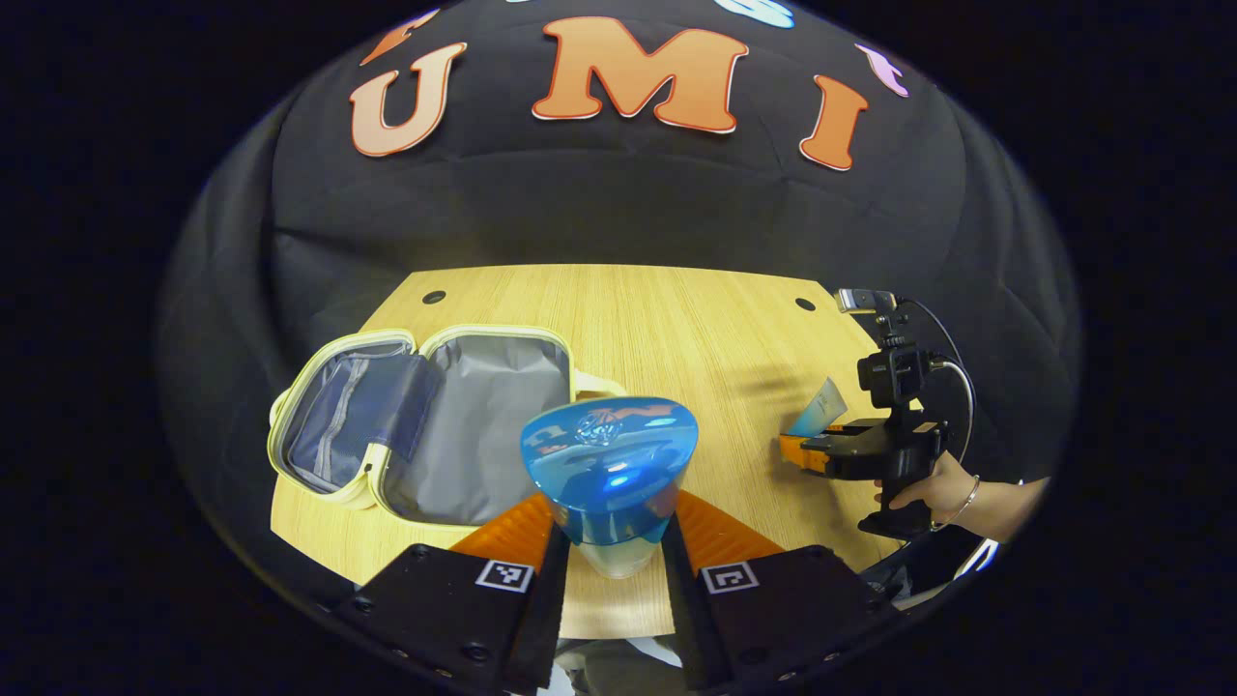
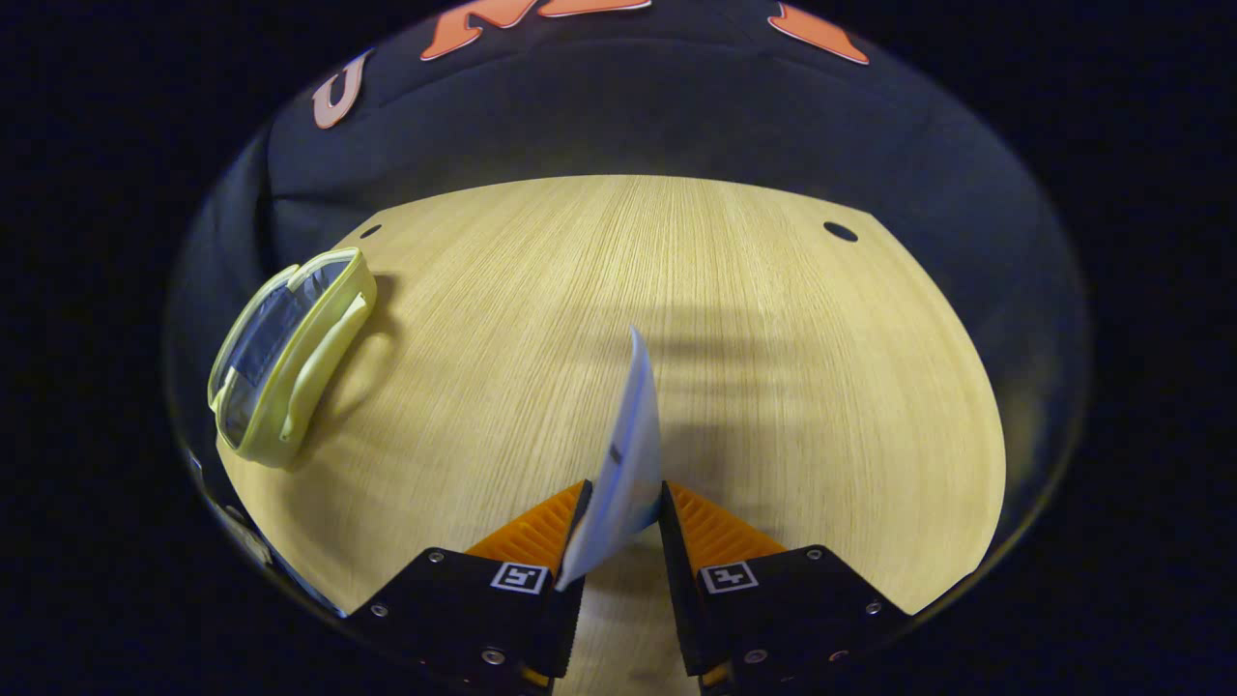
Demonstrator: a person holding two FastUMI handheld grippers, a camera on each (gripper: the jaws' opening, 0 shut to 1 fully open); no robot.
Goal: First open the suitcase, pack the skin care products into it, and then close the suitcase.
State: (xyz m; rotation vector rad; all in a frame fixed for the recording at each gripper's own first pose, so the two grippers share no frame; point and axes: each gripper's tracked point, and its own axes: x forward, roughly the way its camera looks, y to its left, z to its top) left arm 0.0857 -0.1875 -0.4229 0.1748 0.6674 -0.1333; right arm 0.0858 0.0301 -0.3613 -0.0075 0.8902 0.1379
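Observation:
The small pale-yellow suitcase (image 1: 425, 420) lies open on the wooden table (image 1: 676, 329), its grey lining up. In the left gripper view my left gripper (image 1: 611, 527) is shut on a bottle with a blue cap (image 1: 609, 469), held above the table just right of the case. Farther right, the right gripper (image 1: 807, 449) holds a pale blue tube (image 1: 819, 406) in a person's hand (image 1: 933, 488). In the right gripper view my right gripper (image 2: 623, 517) is shut on that flat tube (image 2: 630, 449), which stands edge-on. The suitcase (image 2: 285, 353) lies far left.
Dark round holes (image 2: 840, 231) mark the table's far corners. The black cloth wall (image 1: 618, 213) rises right behind the table. Bare wood (image 2: 773, 387) stretches between the tube and the table's right and far edges.

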